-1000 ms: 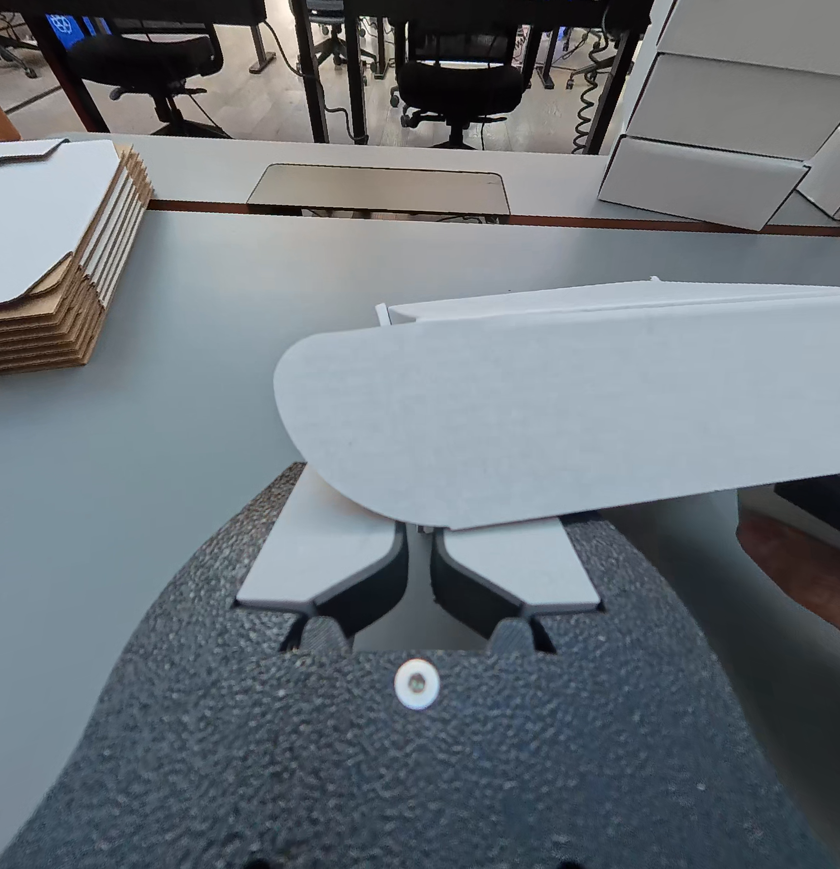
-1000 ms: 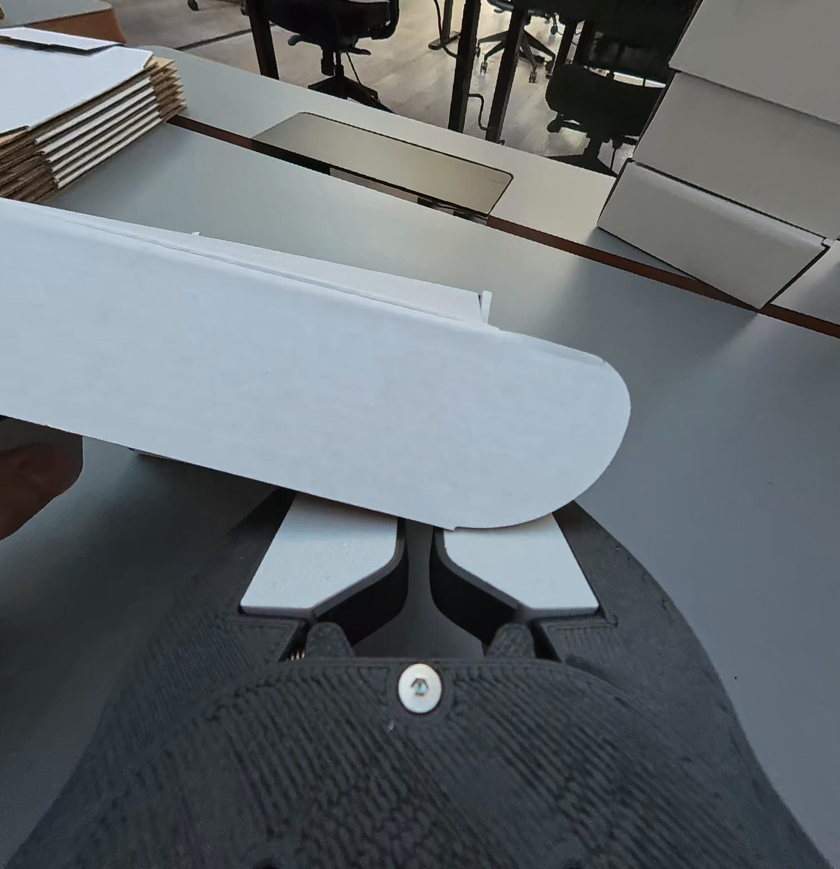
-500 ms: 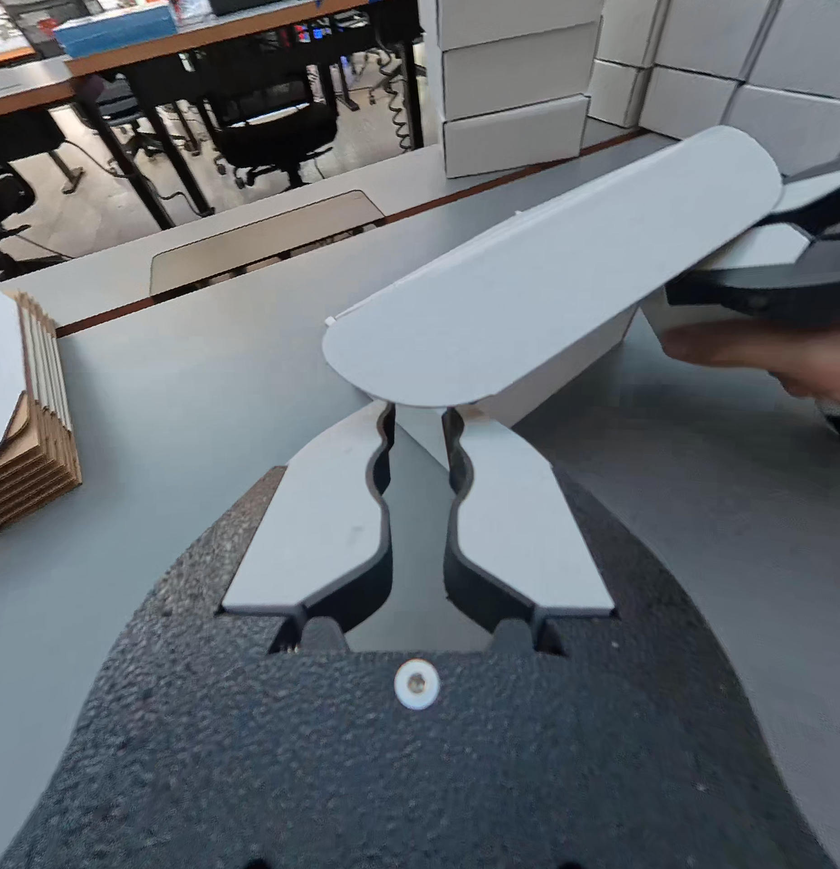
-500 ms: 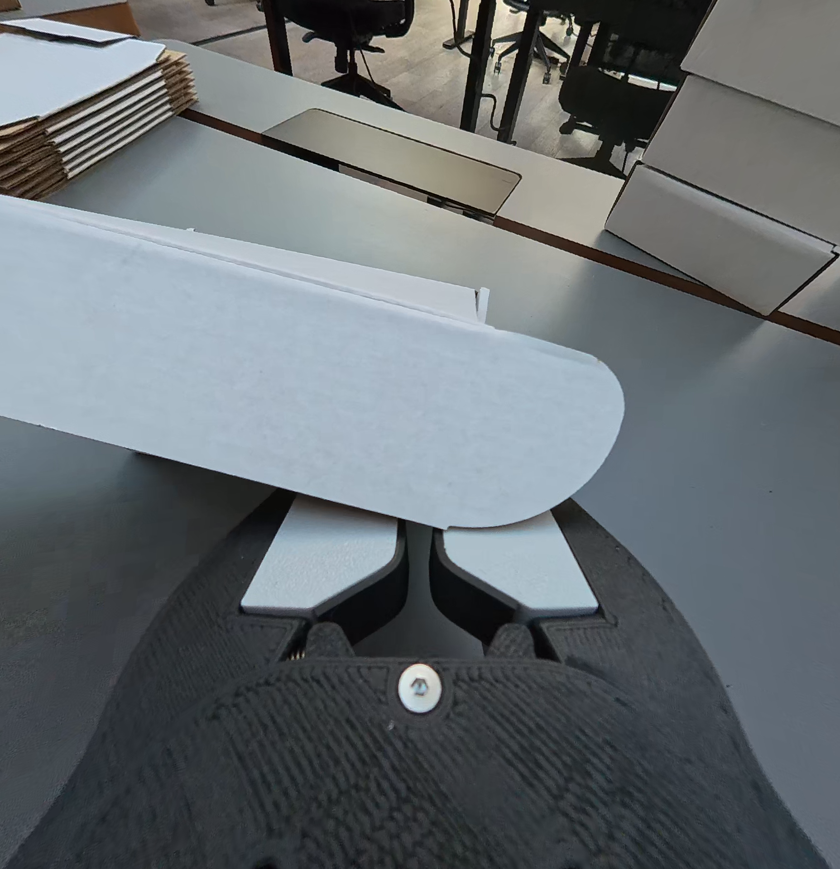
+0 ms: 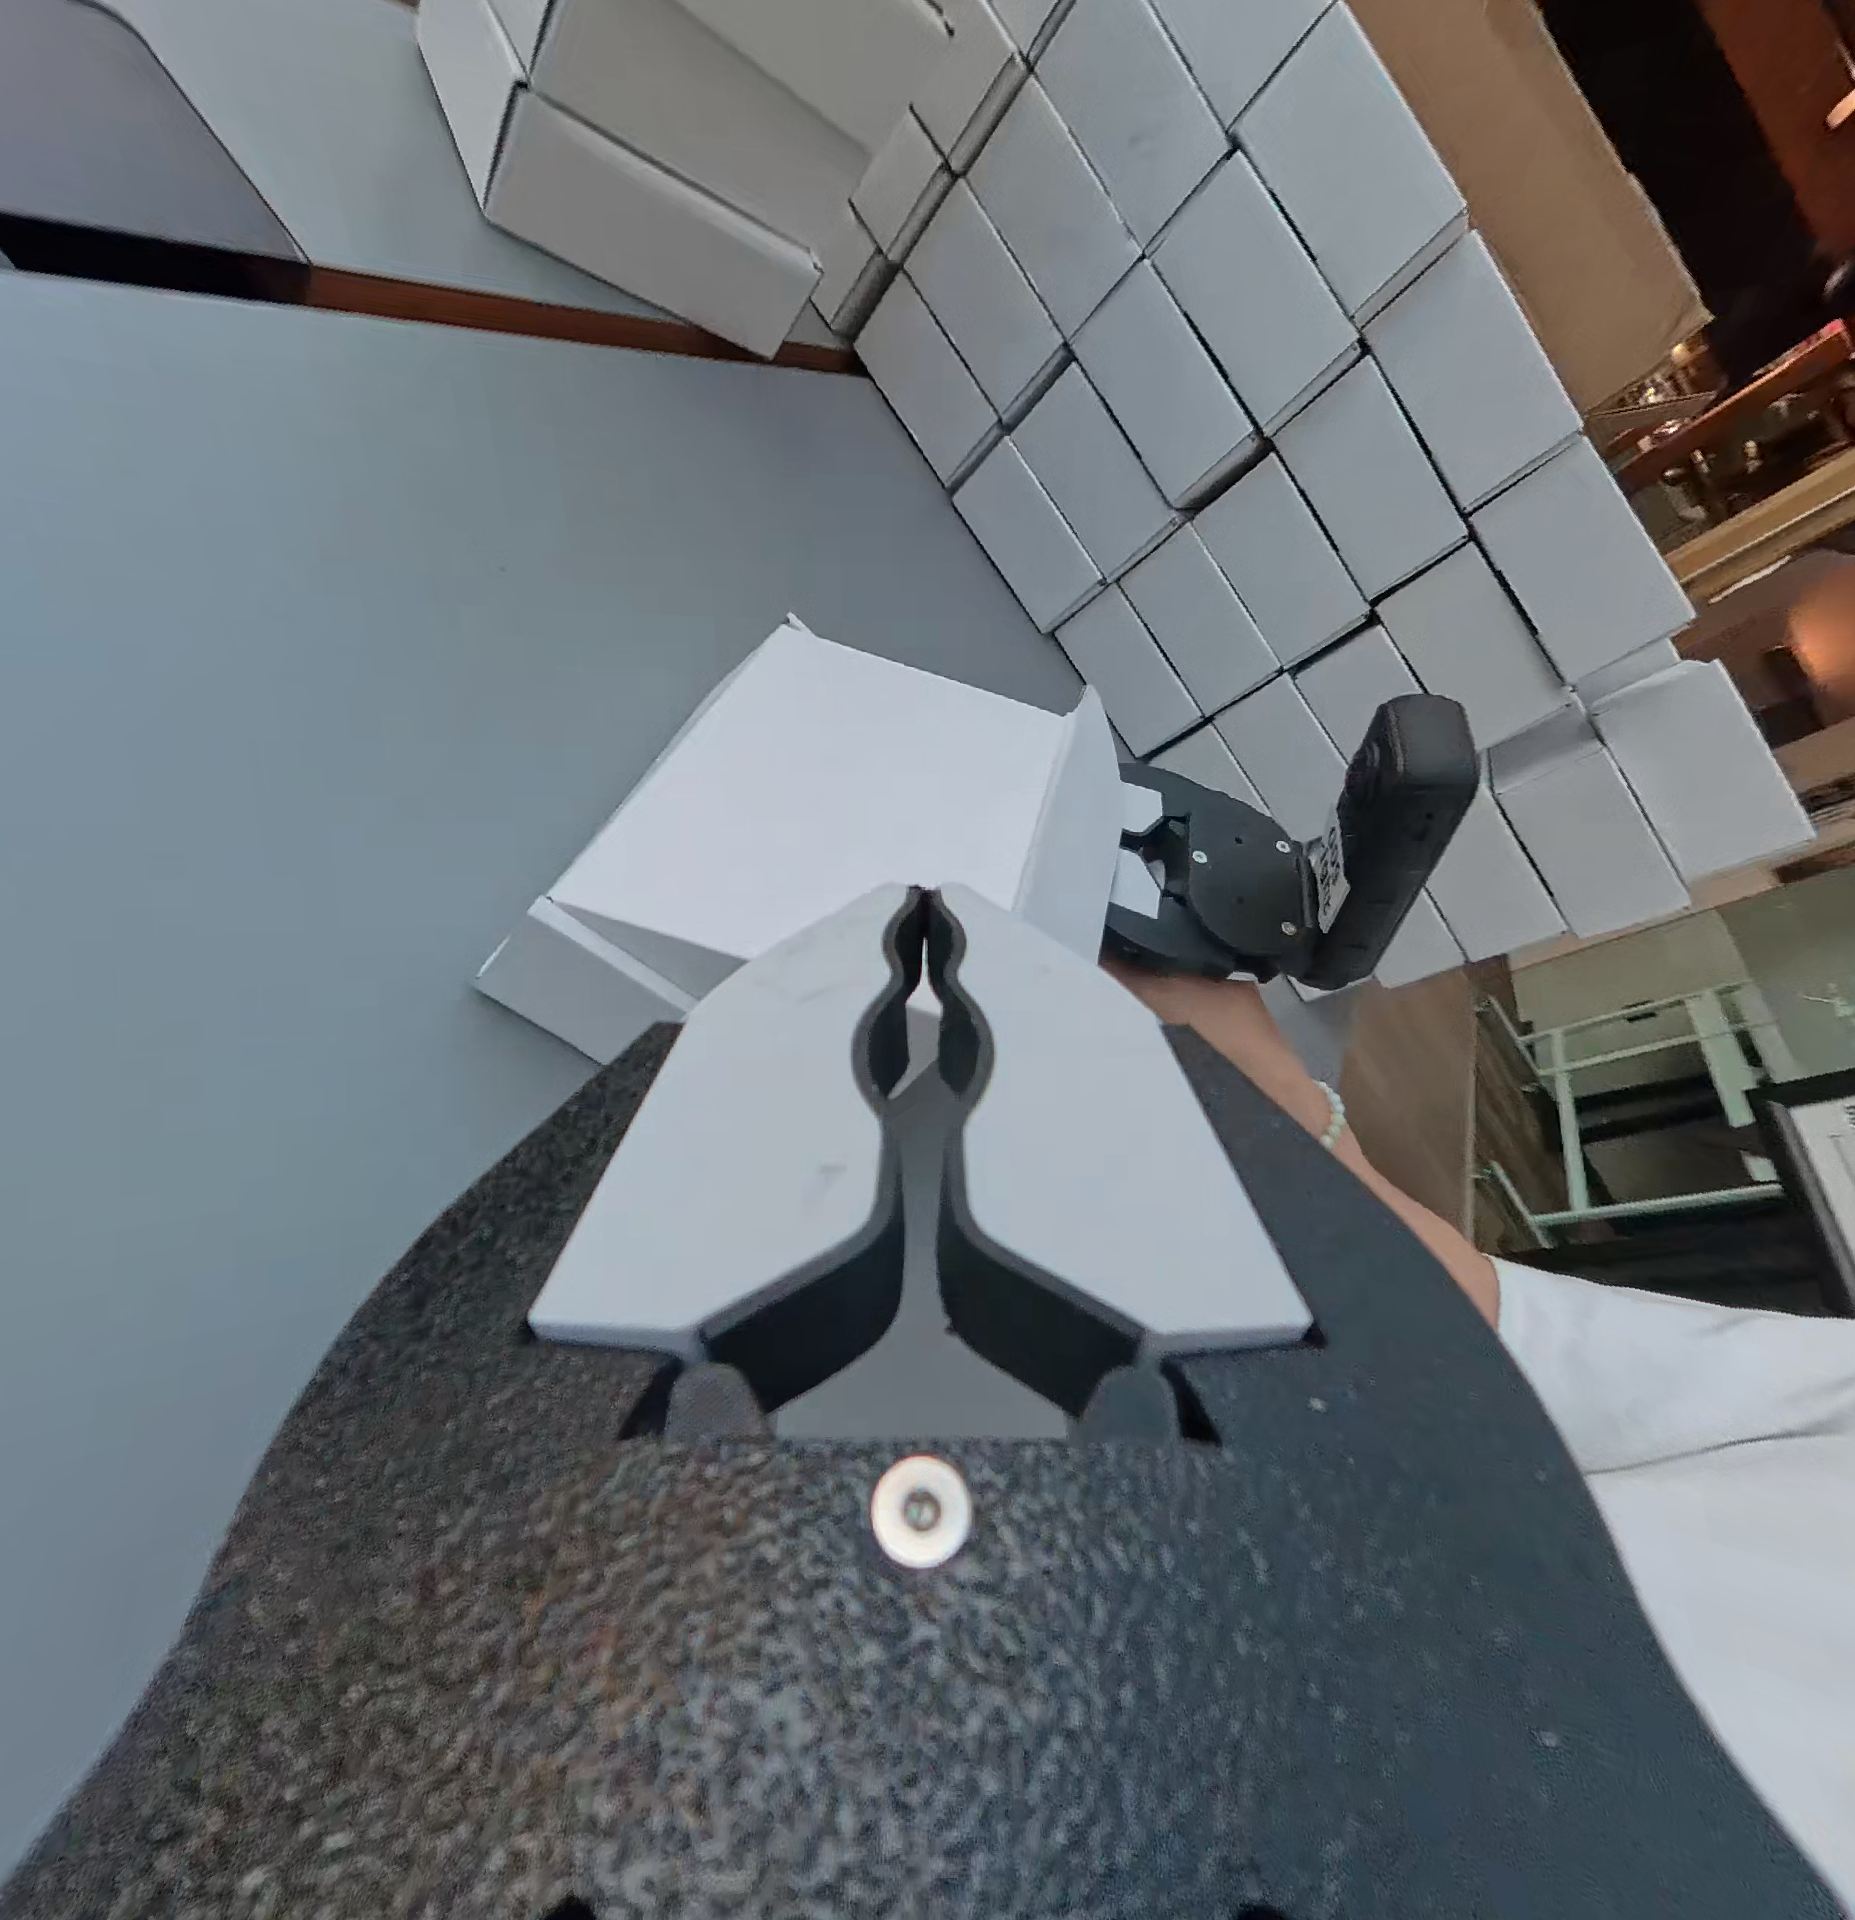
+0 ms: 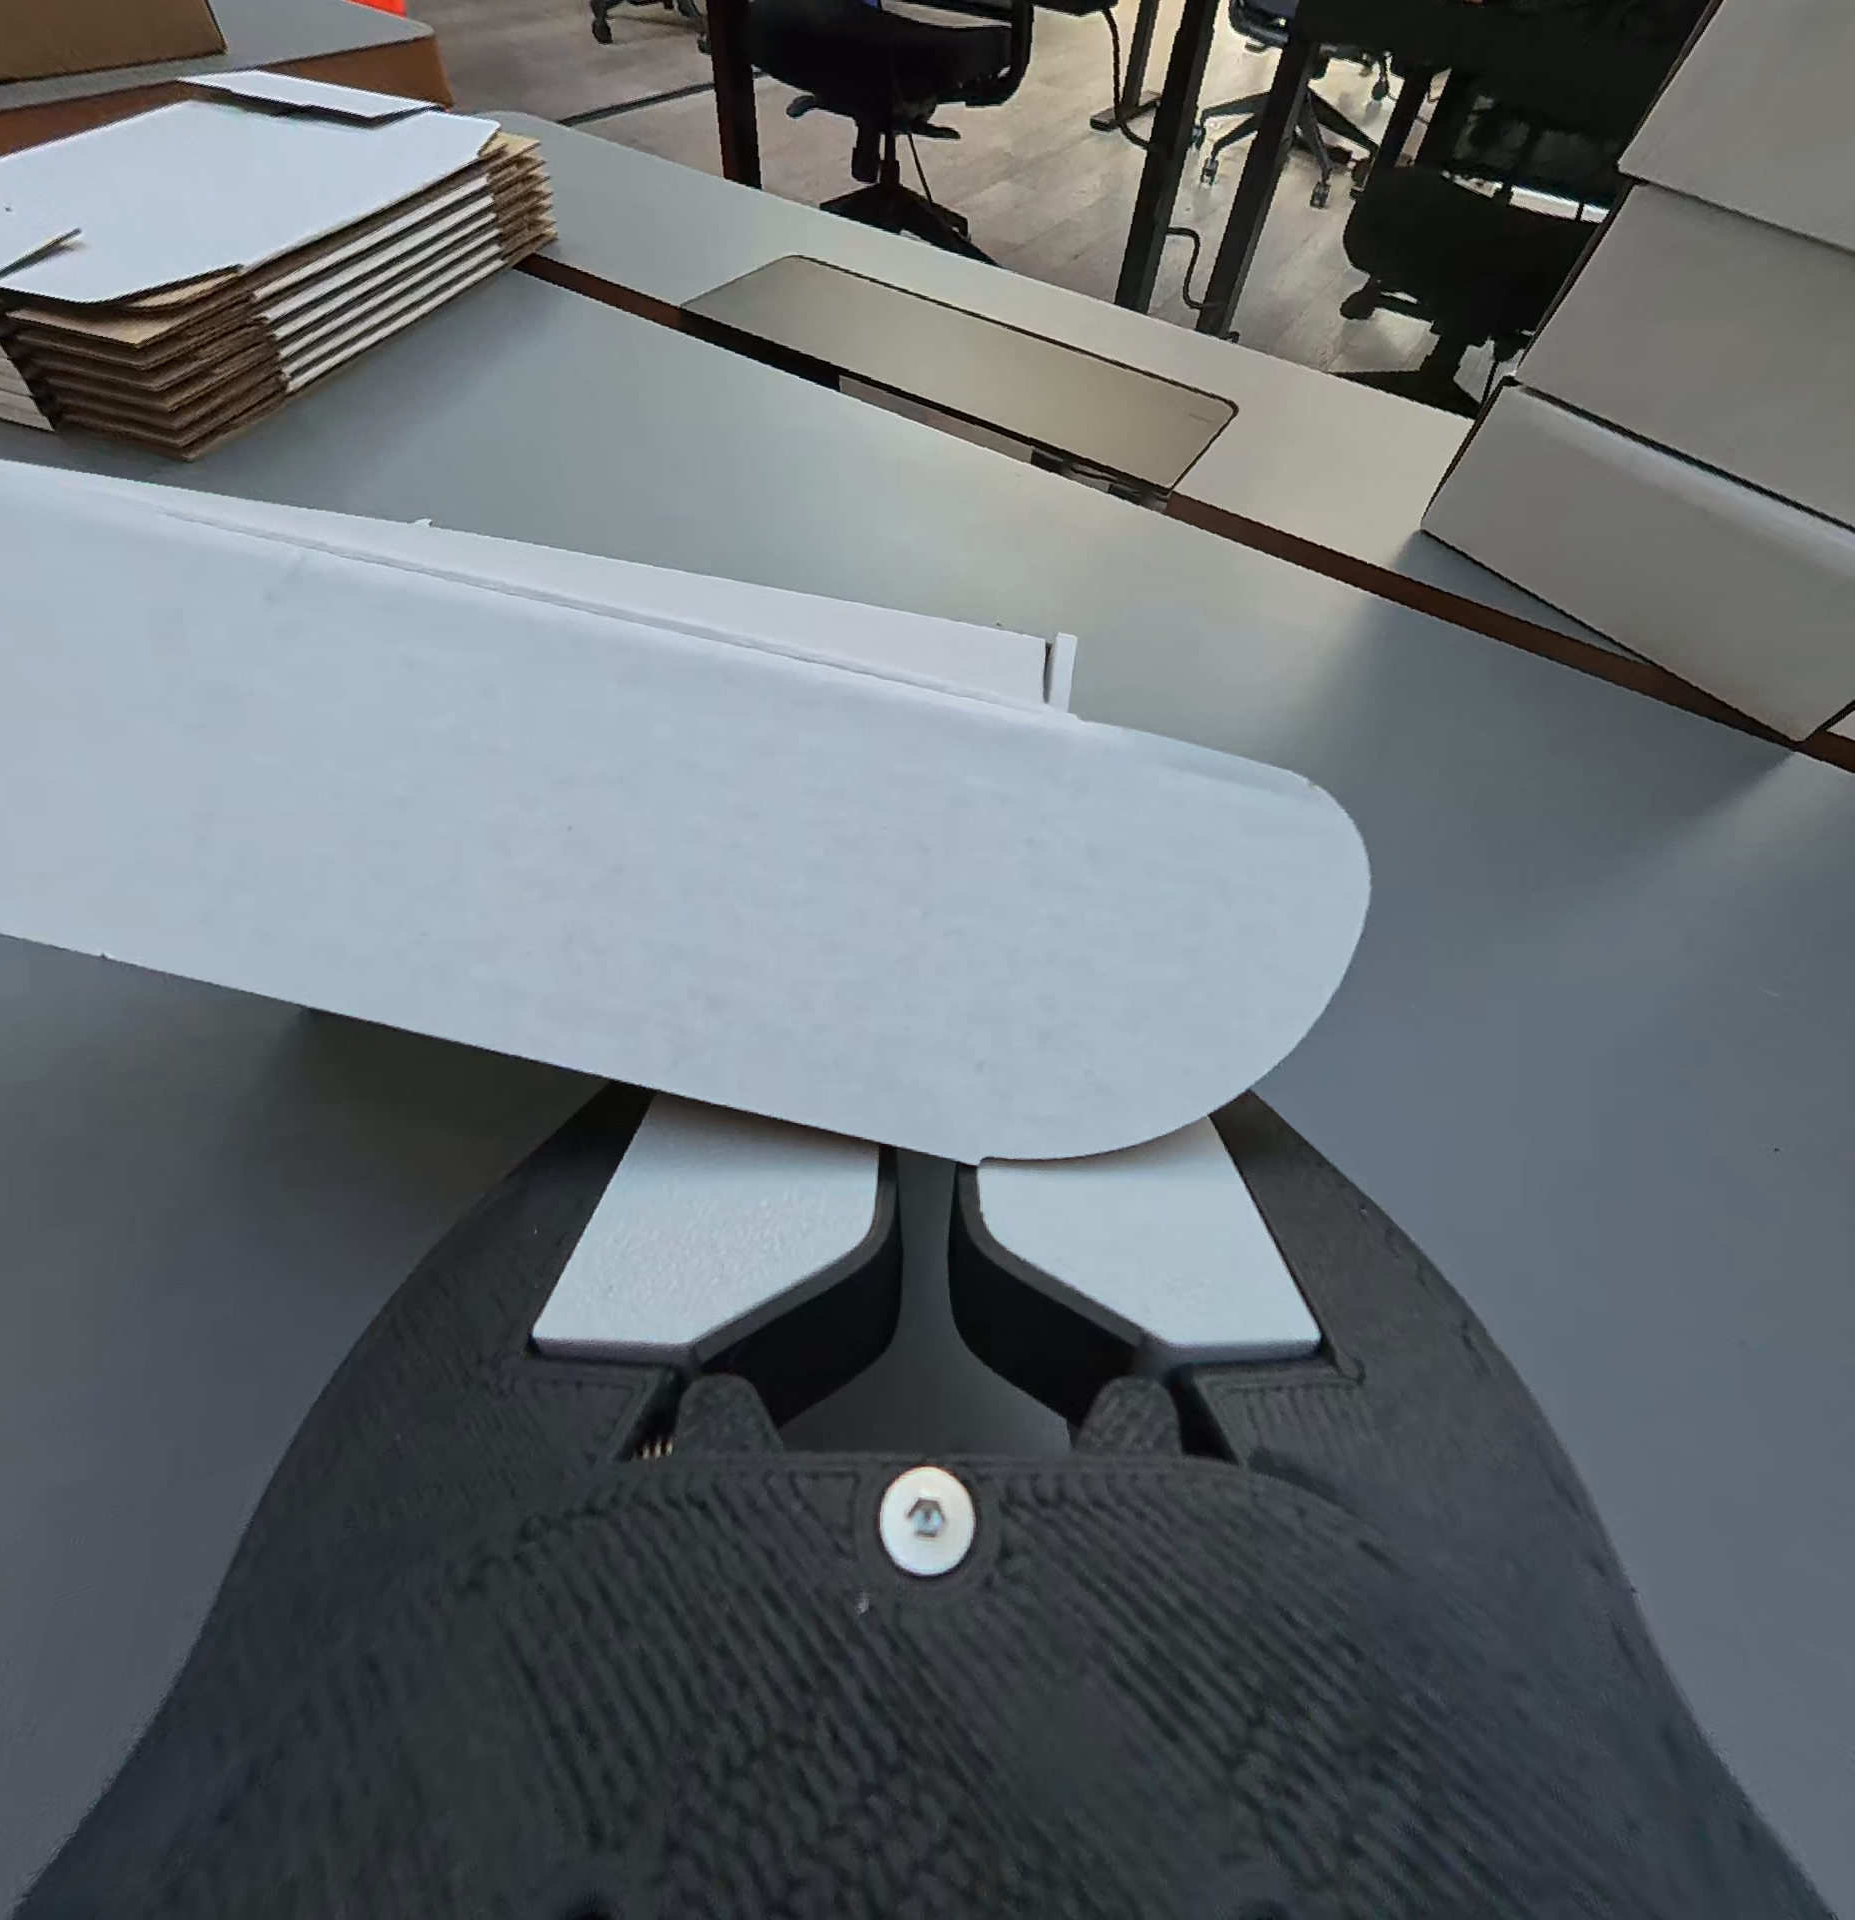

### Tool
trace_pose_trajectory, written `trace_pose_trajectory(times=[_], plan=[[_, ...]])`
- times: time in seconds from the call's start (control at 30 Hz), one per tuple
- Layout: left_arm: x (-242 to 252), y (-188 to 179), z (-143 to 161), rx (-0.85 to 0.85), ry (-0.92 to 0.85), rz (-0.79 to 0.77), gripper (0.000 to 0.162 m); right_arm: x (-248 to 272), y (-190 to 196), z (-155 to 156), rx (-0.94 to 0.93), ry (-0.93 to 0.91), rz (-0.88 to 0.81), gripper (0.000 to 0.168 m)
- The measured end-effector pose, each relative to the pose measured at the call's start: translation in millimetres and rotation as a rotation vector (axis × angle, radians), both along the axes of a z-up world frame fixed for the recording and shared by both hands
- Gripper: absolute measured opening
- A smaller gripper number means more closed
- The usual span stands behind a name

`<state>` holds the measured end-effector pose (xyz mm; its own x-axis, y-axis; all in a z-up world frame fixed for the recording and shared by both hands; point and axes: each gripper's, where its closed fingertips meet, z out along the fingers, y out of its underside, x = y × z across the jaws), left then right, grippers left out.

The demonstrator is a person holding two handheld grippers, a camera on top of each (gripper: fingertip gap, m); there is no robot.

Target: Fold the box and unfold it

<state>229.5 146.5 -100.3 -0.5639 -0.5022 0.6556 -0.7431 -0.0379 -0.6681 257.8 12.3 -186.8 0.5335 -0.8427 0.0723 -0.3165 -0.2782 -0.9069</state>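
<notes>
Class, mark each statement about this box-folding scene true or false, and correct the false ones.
1. The left gripper has its jaws shut and empty. True.
2. The rounded flap of the box covers the fingertips of the right gripper. True.
3. The flat cardboard stack is red. False: it is white-faced with brown edges.
4. No assembled boxes are in view. False: many white boxes are stacked beyond the box.

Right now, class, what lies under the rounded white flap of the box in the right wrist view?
Under the rounded flap the right gripper fingers reach in; their tips are covered. Grey table shows around it. The box interior cannot be seen.
</notes>
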Motion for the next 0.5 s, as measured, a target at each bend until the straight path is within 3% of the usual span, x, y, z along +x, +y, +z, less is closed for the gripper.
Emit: trace_pose_trajectory(times=[0.1,0.27,0.5], plan=[[4.5,-12.1,-18.5,-0.055,0.149,-0.060,0.000,-1.1,0.2,-0.1,-0.010,-0.006,0.010,0.003],[10.2,-18.0,-34.6,-0.151,0.233,-0.047,0.000,-1.9,0.5,0.0,-0.010,-0.006,0.022,0.003],[4.4,-23.6,-56.4,0.064,0.164,-0.036,0.000,-8.7,2.5,0.5,-0.005,-0.007,0.108,0.008]])
